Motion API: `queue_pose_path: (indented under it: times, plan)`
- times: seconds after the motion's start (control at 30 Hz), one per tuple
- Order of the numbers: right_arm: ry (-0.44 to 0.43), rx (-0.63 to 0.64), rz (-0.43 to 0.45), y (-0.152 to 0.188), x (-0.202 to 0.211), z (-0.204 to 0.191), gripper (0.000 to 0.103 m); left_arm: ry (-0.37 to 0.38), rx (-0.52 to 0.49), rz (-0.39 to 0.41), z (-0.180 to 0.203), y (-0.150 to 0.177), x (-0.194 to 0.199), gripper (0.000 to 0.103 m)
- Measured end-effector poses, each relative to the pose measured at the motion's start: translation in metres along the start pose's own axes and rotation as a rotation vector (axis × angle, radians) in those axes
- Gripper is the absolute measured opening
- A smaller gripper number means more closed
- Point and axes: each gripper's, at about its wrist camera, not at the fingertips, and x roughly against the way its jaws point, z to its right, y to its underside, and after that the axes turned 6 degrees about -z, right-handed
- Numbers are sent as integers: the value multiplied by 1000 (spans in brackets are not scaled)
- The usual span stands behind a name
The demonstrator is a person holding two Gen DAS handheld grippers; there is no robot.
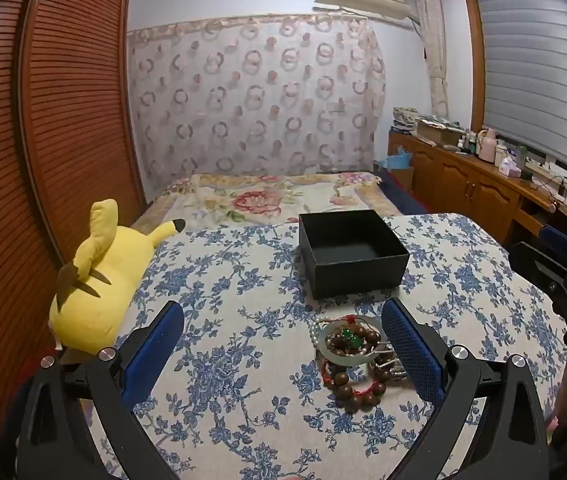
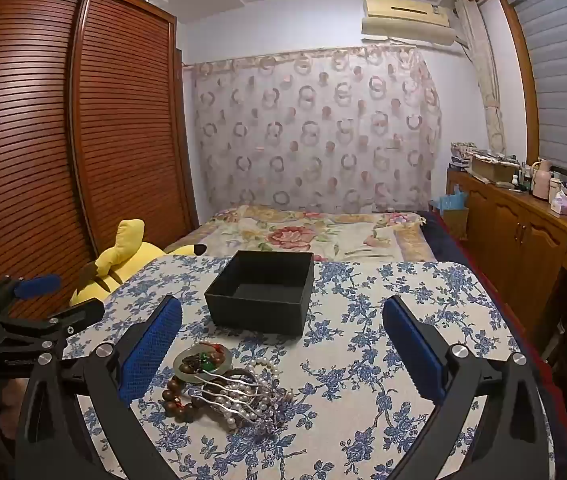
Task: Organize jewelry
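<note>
A pile of jewelry (image 1: pixel 353 360) lies on the floral tablecloth: a pale jade bangle (image 1: pixel 329 350), brown wooden bead bracelets (image 1: pixel 353 394), a pearl string and a silver hair comb (image 2: pixel 227 394). It also shows in the right wrist view (image 2: pixel 219 384). An open, empty black box (image 1: pixel 349 252) stands just behind the pile, also in the right wrist view (image 2: pixel 261 292). My left gripper (image 1: pixel 283 344) is open, its right finger next to the pile. My right gripper (image 2: pixel 283 344) is open above the table, the pile near its left finger.
A yellow plush toy (image 1: pixel 99 280) lies at the table's left edge, next to a slatted wooden wardrobe (image 1: pixel 43 140). A bed (image 1: pixel 267 196) is behind the table. A wooden sideboard (image 1: pixel 475 176) with bottles runs along the right under the window.
</note>
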Motion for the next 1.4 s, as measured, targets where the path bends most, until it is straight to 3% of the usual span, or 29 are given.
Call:
queue_pose_path:
  times: [1.4]
  plan:
    - [-1,-11,-9,2,-3,1,101,7,6,17,0,0,2,96]
